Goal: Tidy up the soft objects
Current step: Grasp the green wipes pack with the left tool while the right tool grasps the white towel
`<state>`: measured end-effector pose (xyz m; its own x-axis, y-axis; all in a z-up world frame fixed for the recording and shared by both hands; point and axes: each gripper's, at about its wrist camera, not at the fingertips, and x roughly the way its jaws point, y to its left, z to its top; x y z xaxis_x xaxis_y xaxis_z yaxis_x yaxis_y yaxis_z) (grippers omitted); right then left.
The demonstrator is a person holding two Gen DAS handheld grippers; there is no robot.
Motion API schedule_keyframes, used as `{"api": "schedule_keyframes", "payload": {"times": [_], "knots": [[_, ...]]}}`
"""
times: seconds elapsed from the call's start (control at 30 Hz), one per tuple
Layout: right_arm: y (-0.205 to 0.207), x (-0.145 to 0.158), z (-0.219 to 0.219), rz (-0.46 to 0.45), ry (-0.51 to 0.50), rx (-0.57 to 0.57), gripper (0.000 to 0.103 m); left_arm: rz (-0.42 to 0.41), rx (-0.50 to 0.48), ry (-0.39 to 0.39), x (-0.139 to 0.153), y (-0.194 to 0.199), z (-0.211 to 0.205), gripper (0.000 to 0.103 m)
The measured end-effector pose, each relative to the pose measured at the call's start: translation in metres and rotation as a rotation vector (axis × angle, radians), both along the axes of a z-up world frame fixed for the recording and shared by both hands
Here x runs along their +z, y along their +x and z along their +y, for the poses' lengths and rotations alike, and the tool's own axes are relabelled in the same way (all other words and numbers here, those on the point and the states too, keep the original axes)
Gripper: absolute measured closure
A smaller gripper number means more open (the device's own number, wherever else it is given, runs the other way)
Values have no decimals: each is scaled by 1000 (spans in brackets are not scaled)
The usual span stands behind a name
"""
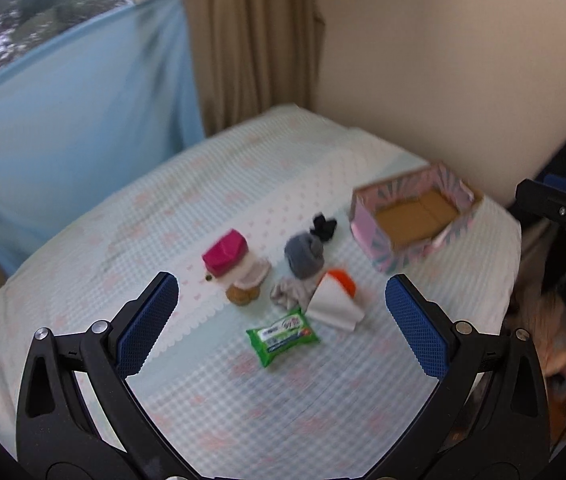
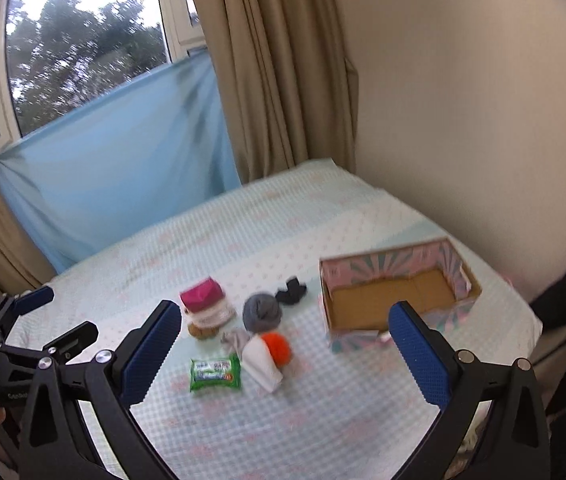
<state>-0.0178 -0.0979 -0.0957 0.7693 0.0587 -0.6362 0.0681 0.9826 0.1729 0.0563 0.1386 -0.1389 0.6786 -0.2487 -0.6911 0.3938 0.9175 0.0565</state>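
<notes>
Soft things lie in a cluster mid-bed: a green wipes pack (image 1: 282, 336) (image 2: 215, 373), a white and orange sock (image 1: 335, 300) (image 2: 269, 356), a grey rolled sock (image 1: 303, 256) (image 2: 262, 312), a black sock (image 1: 324, 227) (image 2: 291, 291), a pale grey cloth (image 1: 287, 295), and a pink-topped soft toy (image 1: 232, 264) (image 2: 205, 308). An empty pink patterned box (image 1: 367, 228) (image 2: 333, 322) stands to their right. My left gripper (image 1: 283, 312) and right gripper (image 2: 283, 344) are both open and empty, held above the bed before the cluster.
The bed (image 1: 243, 400) has a checked pale blue cover. A blue sheet (image 1: 63, 120) and beige curtain (image 1: 251, 40) hang behind it, with a wall at right. The left gripper shows at the left edge of the right wrist view (image 2: 39, 320). The right gripper shows in the left wrist view (image 1: 555, 208).
</notes>
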Motion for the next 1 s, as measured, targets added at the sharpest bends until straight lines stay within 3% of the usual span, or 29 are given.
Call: {"api": "schedule_keyframes", "payload": {"times": [0.2, 0.33, 0.7, 0.83, 1.0], "knots": [[18, -52, 21, 74, -8, 2, 0, 52, -132, 69, -62, 33, 3, 0], [39, -94, 34, 137, -10, 31, 0, 121, -206, 88, -121, 56, -2, 0], [103, -217, 66, 302, -75, 191, 1, 230, -403, 246, -263, 97, -29, 0], [123, -261, 74, 377, -102, 277, 15, 241, -475, 292, -297, 104, -37, 2], [137, -296, 82, 438, -123, 345, 31, 256, -528, 321, -317, 108, -43, 5]]}}
